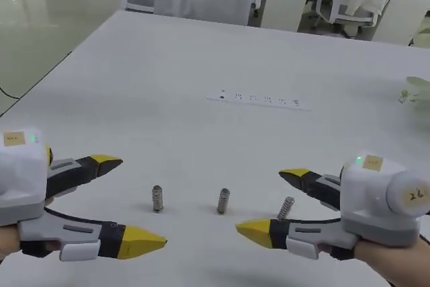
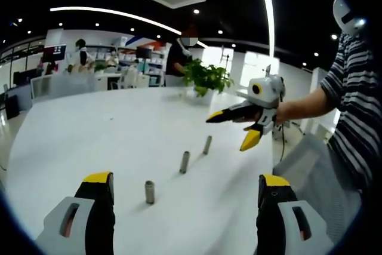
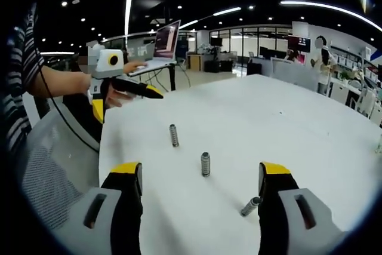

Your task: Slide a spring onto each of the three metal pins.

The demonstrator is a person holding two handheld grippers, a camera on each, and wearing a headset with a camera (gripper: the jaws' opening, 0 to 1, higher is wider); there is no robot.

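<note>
3 pins stand in a row on the white surface [image 1: 201, 65], between the 2 claws: the left pin [image 1: 157, 198], the middle pin [image 1: 223, 201] and the right pin [image 1: 286, 208], which leans. Each seems to carry a coiled spring [image 3: 205, 164] already, though the detail is small. The left claw [image 1: 142, 199] and the right claw [image 1: 259, 200] are both spread and hold nothing. The task looks to be at its last step. Next, the right claw, just beside the leaning pin, probably needs to check or straighten it gently.

springs [image 1: 224, 201] hiding any pins, plant [image 1: 416, 89] cropped
</note>
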